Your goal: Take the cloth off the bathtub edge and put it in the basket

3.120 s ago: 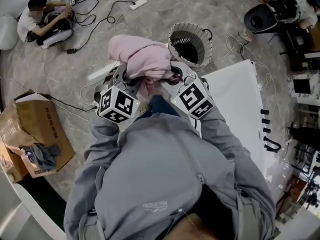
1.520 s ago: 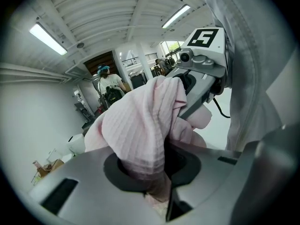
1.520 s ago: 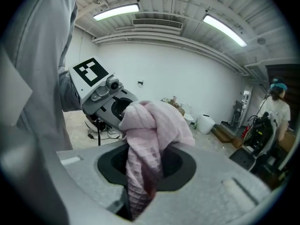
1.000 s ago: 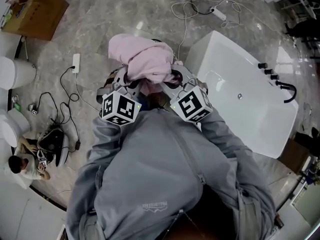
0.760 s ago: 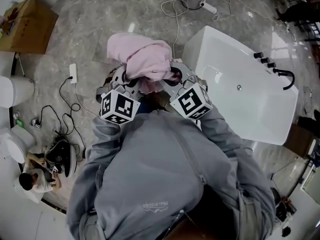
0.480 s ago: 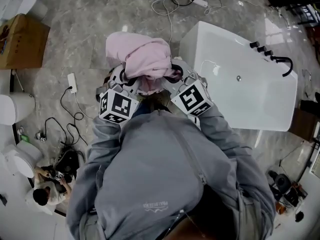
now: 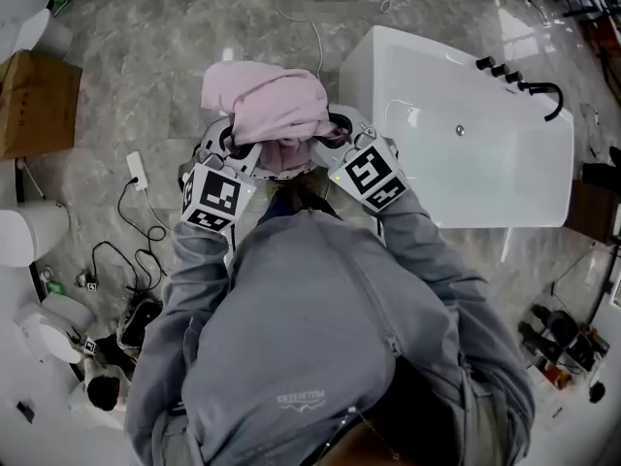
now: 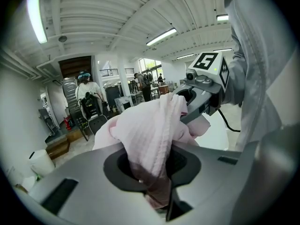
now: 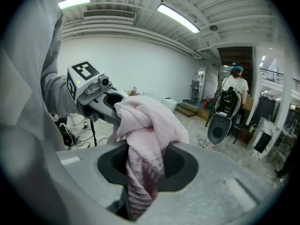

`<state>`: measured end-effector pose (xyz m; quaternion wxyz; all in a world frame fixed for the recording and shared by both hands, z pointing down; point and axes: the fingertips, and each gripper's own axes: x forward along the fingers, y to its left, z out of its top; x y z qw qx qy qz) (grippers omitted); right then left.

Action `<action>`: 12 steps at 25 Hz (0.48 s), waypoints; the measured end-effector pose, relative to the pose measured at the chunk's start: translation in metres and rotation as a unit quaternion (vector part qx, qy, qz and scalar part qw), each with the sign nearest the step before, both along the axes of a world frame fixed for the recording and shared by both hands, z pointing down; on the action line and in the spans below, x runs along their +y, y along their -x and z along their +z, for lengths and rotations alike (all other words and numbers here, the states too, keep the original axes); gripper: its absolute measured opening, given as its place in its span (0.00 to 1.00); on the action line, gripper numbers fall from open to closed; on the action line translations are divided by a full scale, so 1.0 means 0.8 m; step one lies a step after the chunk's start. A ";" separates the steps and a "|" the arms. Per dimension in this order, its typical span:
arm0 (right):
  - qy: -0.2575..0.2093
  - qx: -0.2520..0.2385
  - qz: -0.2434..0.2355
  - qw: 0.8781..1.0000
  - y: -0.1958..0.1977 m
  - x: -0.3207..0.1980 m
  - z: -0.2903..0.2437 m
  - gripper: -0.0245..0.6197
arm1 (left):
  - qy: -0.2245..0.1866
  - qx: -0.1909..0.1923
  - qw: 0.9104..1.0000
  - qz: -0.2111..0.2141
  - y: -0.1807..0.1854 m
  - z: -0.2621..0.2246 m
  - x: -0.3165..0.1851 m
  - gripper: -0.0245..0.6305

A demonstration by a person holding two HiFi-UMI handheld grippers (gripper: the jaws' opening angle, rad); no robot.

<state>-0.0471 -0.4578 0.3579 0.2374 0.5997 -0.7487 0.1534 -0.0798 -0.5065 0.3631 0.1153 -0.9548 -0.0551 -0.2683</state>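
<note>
Pink, soft and ribbed like waffle-weave towelling, the cloth (image 7: 267,105) is bunched into a rounded heap, carried clear of the floor in front of the person's chest, at twelve o'clock from the grey sweatshirt (image 7: 320,338) in the head view. Both tongs pinch it. The left gripper (image 8: 157,191) has its jaws nearly together on a gathered fold that runs down between them, and the right gripper (image 9: 140,191) clamps another twisted fold the same way, so the heap bridges the two. Their black-and-white marker cubes sit at seven and four o'clock of the cloth. The cloth's bulk hides the jaw tips from the head camera. At two to three o'clock of the cloth stands the glossy white bathtub (image 7: 505,178), rectangular with rounded corners, a black curved tap (image 7: 539,90) at its far end. The floor (image 7: 146,27) is polished grey marble with pale veins. On it, a brown cardboard box (image 7: 34,100) lies at nine o'clock and a white power strip (image 7: 137,170) with looping dark cables at eight o'clock.
</note>
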 end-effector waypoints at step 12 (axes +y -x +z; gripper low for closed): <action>0.139 -0.027 0.008 0.990 -0.006 0.007 0.099 0.21 | 0.023 -0.120 0.992 0.016 0.008 0.087 -0.002 0.23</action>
